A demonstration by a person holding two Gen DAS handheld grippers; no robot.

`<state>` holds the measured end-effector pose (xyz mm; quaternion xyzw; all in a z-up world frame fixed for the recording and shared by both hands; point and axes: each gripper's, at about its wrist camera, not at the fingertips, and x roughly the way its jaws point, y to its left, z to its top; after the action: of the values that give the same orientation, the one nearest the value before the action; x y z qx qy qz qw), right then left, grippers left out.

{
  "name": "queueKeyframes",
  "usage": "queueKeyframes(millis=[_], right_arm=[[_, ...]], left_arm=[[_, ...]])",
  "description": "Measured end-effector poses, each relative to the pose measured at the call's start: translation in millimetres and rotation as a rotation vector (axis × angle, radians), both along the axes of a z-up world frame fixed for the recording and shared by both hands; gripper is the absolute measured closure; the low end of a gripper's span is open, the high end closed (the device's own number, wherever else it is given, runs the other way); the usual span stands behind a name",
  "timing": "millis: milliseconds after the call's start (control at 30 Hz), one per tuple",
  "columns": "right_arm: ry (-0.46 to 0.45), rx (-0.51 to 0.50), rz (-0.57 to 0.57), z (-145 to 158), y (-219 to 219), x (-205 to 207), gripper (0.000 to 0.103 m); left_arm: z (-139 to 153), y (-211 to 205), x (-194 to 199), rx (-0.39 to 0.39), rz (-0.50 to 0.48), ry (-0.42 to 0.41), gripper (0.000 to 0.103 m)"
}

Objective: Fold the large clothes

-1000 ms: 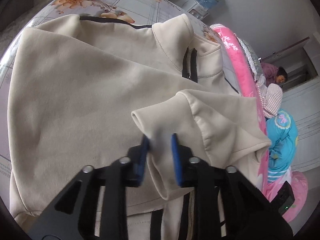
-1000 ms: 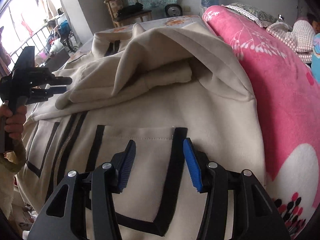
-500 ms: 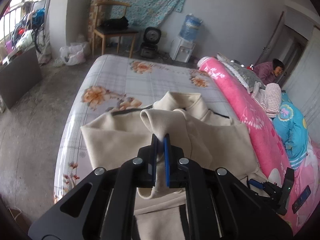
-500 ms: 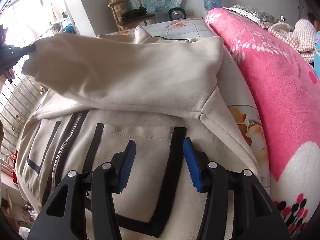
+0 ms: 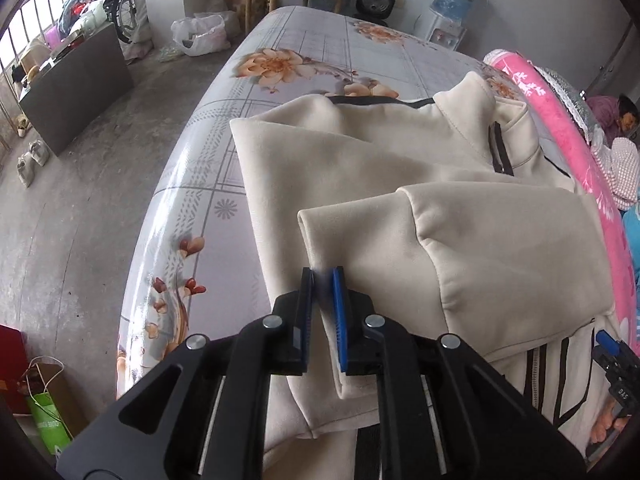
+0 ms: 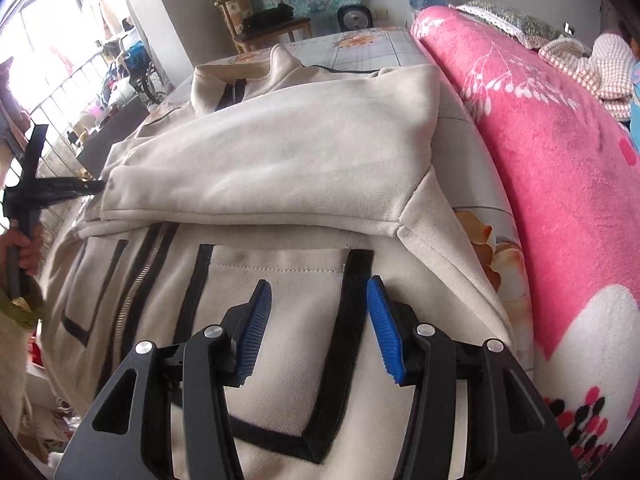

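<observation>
Between the pads of the left gripper [image 5: 322,280] the cuff of a sleeve [image 5: 460,240] is pinched, the blue pads being pressed together on the cloth with only its thickness between them. Just ahead of that claw and to its right, the sleeve is seen laid across the chest of a cream zip-up jacket [image 5: 340,148], which is spread on a floral bedsheet [image 5: 224,152]; bare sheet is shown to the claw's left. Further ahead, the standing collar [image 5: 472,96] is seen at the far end of the garment.

The right gripper [image 6: 318,320] is held spread, nothing being gripped; directly beneath and ahead of it a black-trimmed pocket [image 6: 280,280] is framed, with the zipper [image 6: 136,292] to its left. Beyond the pocket the folded-over sleeve is seen, and at its far left end the left gripper is visible on the cuff. To the right of the claw a pink blanket [image 6: 540,152] is banked up beside the jacket.

The step in hand is judged to be the folding of the sleeve inward across the body. Next, the cuff would probably need to be lowered flat and released, after which the hem near the right claw could be taken up and folded toward the collar.
</observation>
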<state>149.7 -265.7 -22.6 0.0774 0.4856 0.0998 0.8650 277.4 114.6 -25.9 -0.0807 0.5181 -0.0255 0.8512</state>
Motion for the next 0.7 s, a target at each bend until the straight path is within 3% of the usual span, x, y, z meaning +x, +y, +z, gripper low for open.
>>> queueKeyframes(millis=[100,167,233,300,367,467,600,700], right_arm=[[-0.031,0.019,-0.008,29.6,-14.2,-1.1,0.049],[-0.07,0.014,-0.02,49.4,-24.5,5.9,0.046],[-0.087,-0.02,-0.042,59.5,-30.3,19.7,0.046],[-0.102,-0.055,-0.032,62.5,-26.5,39.3,0.046],[-0.102,-0.081,-0.004,57.1,-17.8,58.6,0.046],[-0.075,-0.107,0.07,35.0,0.5,86.1,0.053],[0.003,-0.208,0.088,-2.2,0.3,107.7,0.055],[0.016,-0.176,0.089,-5.9,-18.4,109.1,0.06]], left_arm=[[16.2,6.4,-9.3,0.043,0.021,-0.069,0.081],[30.5,6.5,-17.3,0.059,0.013,-0.139,0.081],[41.2,-0.5,-22.4,0.025,-0.038,-0.191,0.081],[41.5,-15.2,-21.9,-0.021,-0.112,-0.188,0.081],[29.9,-31.1,-18.1,-0.034,-0.163,-0.136,0.081],[4.0,-45.3,-16.0,0.017,-0.171,-0.062,0.081],[-5.8,-41.2,-24.8,0.016,-0.185,-0.086,0.08],[-6.3,-33.9,-27.2,-0.004,-0.191,-0.084,0.08]])
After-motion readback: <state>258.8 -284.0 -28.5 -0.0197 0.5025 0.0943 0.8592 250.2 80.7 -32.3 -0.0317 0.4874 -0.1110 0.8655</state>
